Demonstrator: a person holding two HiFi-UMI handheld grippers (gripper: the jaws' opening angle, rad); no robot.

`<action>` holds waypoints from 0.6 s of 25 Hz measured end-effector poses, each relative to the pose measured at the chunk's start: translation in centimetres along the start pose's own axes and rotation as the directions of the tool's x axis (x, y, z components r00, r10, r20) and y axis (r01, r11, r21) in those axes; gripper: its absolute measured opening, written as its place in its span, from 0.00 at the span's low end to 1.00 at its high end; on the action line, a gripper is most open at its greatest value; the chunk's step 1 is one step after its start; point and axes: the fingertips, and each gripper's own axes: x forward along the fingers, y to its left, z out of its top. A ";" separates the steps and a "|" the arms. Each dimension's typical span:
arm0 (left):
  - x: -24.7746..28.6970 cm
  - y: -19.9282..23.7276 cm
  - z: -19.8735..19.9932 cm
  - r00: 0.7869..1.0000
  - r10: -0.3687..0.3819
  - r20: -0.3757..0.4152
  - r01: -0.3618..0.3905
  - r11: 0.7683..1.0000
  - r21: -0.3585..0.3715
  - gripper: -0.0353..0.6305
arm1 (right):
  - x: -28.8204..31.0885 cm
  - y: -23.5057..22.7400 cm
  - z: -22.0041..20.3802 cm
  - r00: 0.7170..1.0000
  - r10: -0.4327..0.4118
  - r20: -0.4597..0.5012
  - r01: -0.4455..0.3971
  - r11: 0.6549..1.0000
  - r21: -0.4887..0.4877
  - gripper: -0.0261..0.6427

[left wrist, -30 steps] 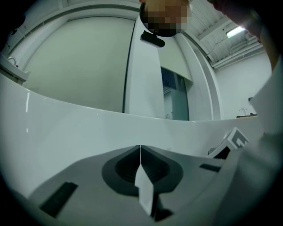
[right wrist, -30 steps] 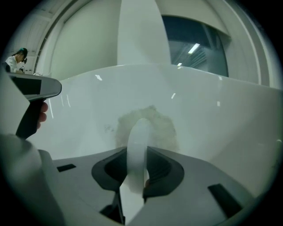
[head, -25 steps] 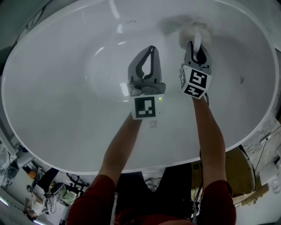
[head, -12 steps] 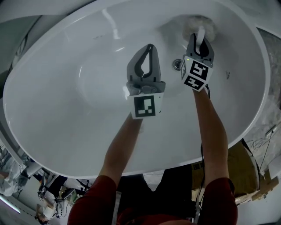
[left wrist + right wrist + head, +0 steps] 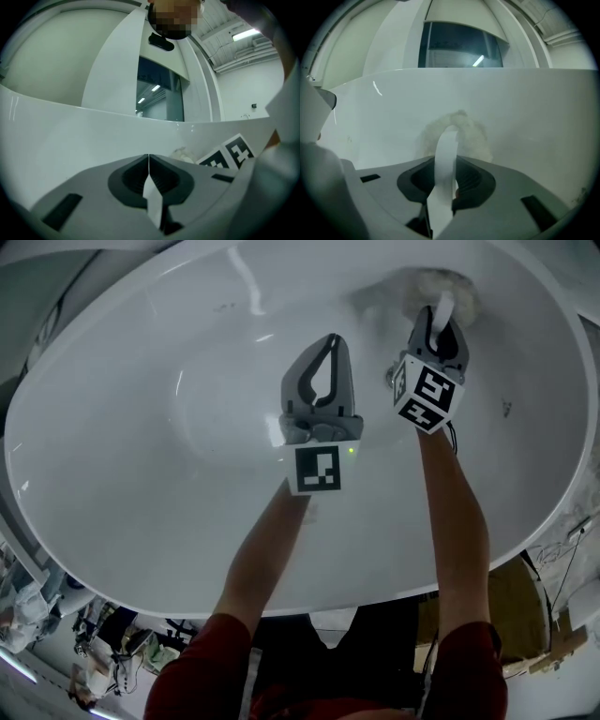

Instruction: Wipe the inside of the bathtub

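Reaching with arms (image 5: 265,554) straight, right gripper (image 5: 438,322) clamps wiper (image 5: 450,285) against bathtub (image 5: 141,427); left gripper (image 5: 328,341) closed.

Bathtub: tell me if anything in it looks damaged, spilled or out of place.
Nothing broken or spilled. The bathtub is plain white apart from a few small dark specks, near the far wall and on the right slope. The fluffy pad held in the right claw rests on the far wall.

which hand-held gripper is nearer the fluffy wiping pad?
Right. The right hand-held gripper is shut on the white handle of the fluffy pad, just past its tips on the bathtub wall. The left hand-held gripper, shut and empty, is apart, off to the pad's left.
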 end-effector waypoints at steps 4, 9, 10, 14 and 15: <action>-1.3 3.2 -0.8 1.000 0.017 -0.010 -0.017 1.000 0.009 0.08 | 0.5 3.8 0.4 1.000 0.016 0.004 -0.016 1.000 -0.015 0.18; -4.2 8.3 -0.7 0.998 0.069 -0.010 -0.069 0.998 0.000 0.08 | 0.2 8.5 0.8 1.000 0.016 -0.002 -0.016 1.000 -0.003 0.18; -4.9 9.5 -0.8 0.996 0.083 -0.011 -0.083 0.997 -0.004 0.08 | 0.1 9.5 0.6 1.000 0.017 -0.006 -0.017 1.000 -0.001 0.18; -7.5 14.4 -1.1 0.990 0.140 -0.010 -0.140 0.990 -0.017 0.08 | -0.5 14.1 0.2 0.999 0.039 -0.016 -0.040 0.999 -0.023 0.18; -8.2 15.6 -1.2 0.988 0.152 -0.010 -0.153 0.988 -0.024 0.08 | -0.7 15.4 0.2 0.999 0.045 -0.018 -0.046 0.999 -0.027 0.18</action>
